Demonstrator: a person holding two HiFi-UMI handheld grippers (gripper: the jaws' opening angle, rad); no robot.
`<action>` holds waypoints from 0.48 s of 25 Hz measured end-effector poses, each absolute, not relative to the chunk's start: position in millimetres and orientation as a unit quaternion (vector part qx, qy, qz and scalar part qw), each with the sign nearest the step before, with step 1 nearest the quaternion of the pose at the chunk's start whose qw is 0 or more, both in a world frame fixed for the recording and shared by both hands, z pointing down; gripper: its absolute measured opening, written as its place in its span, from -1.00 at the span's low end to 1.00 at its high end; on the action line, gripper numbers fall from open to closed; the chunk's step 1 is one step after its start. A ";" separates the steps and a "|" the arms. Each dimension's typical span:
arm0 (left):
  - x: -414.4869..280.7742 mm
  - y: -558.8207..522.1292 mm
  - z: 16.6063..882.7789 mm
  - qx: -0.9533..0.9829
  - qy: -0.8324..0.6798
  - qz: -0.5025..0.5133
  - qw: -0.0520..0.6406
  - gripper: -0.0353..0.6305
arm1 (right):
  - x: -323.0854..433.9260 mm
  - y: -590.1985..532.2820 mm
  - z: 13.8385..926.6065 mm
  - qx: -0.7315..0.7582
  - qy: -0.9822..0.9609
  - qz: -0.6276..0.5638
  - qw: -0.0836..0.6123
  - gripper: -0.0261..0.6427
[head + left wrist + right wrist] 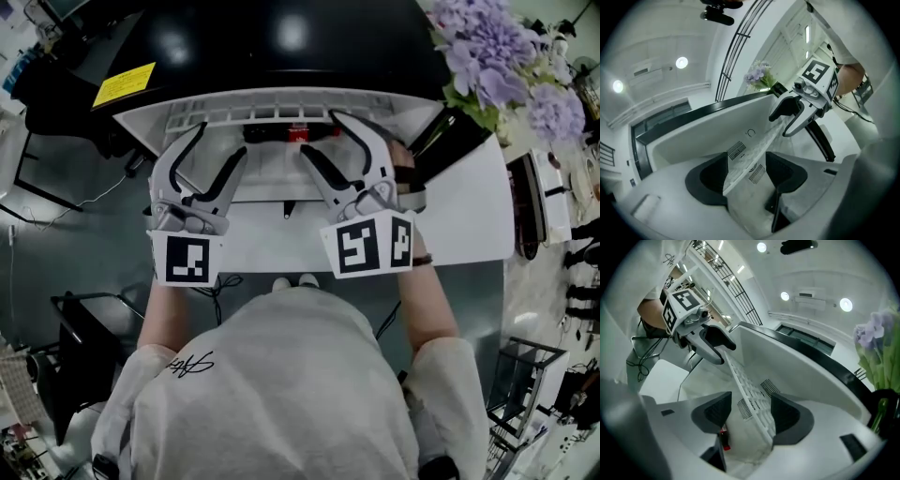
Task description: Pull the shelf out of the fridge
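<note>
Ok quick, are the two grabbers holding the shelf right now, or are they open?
Left gripper: open; the shelf edge sits between its jaws, not pinched.
Right gripper: open; the shelf edge sits between its jaws too, not pinched.

White grid shelf [281, 112] in fridge [281, 47]; red item [723, 439] below.

Left hand-held gripper [220, 141], right hand-held gripper [321, 134]: two. Shelf [272, 113]: one. Fridge [281, 47]: one. Flower bunch [497, 66]: one. Yellow label [124, 84]: one.
</note>
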State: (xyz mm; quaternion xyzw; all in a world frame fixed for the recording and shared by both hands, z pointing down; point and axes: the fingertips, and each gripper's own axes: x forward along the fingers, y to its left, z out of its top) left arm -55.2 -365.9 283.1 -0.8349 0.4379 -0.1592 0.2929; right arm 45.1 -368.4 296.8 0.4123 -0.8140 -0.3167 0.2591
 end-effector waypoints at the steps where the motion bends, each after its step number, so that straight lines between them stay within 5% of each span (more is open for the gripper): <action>1: -53.6 -369.5 283.0 -0.829 0.438 -0.167 0.305 -0.18 | 44.6 -371.8 297.4 0.412 -0.807 -0.326 0.269 -0.20; 12: -34.9 -405.6 302.5 -0.791 0.414 -0.266 0.364 -0.17 | 31.6 -402.3 308.6 0.387 -0.777 -0.371 0.331 -0.18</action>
